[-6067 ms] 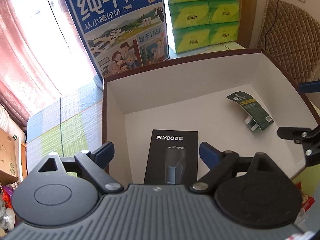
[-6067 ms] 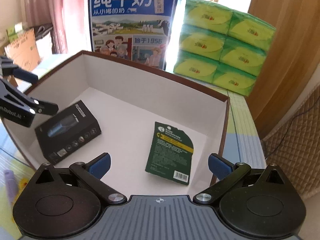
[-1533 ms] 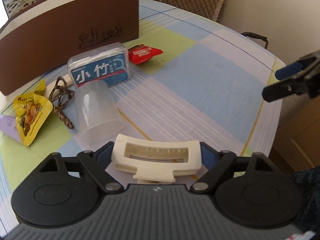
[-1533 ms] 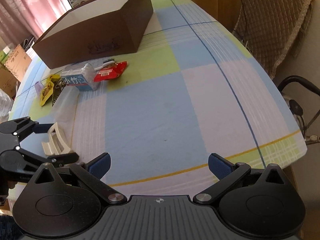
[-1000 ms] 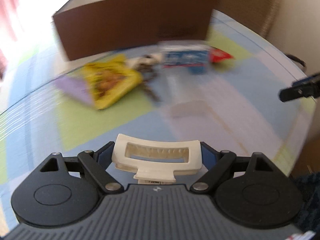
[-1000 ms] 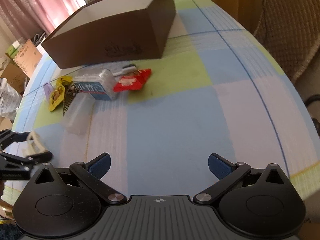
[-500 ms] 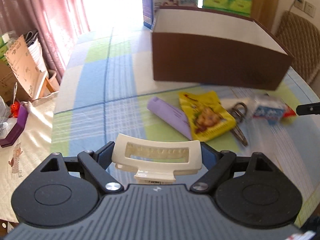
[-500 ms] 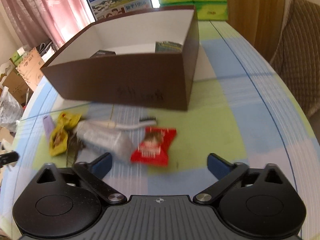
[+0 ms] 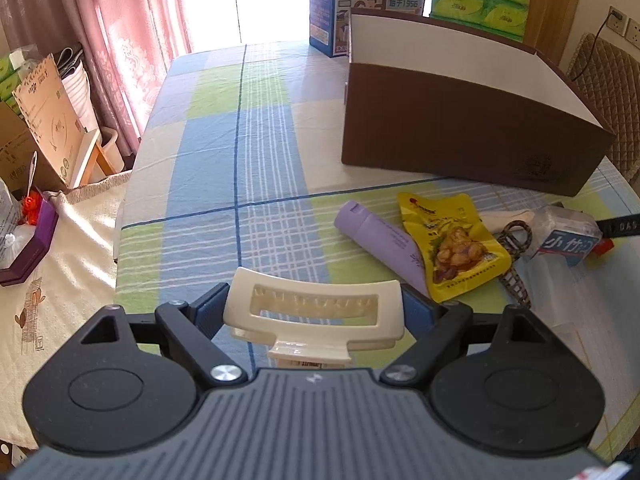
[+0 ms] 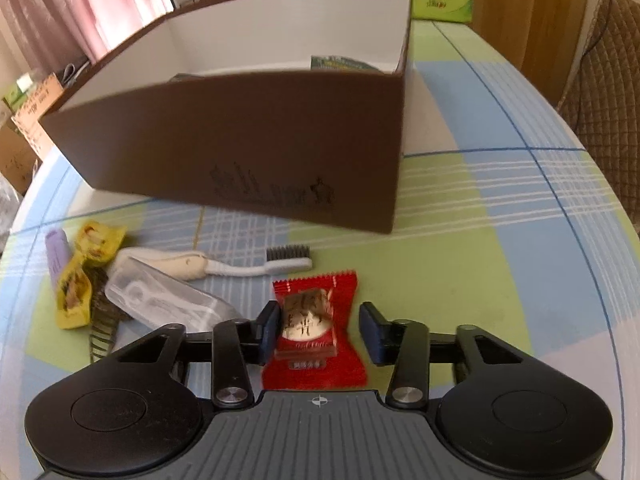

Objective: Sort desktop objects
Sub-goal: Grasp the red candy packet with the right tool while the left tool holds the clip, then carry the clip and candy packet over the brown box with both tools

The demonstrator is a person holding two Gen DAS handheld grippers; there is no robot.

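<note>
Clip in the left claw (image 9: 316,312), red sweet packet (image 10: 315,330) straddled by the right claw (image 10: 319,330).
Left claw is clamped on the cream hair clip (image 9: 314,310) above the tabletop (image 9: 248,152), short of the brown box (image 9: 460,128). Right claw is part-open around the packet lying flat, one pad touching, the other apart. Risks: the thin wrapper may slide or crumple as the pads close; the rigid, smooth clip may twist out; the right claw may nudge the clear case (image 10: 160,300) just beside it.

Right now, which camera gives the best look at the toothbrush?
The right wrist view. There the toothbrush lies fully exposed in front of the brown box, cream handle to dark bristles. In the left wrist view only part of its cream handle peeks out behind the yellow snack packet; the bristles are hidden.
</note>
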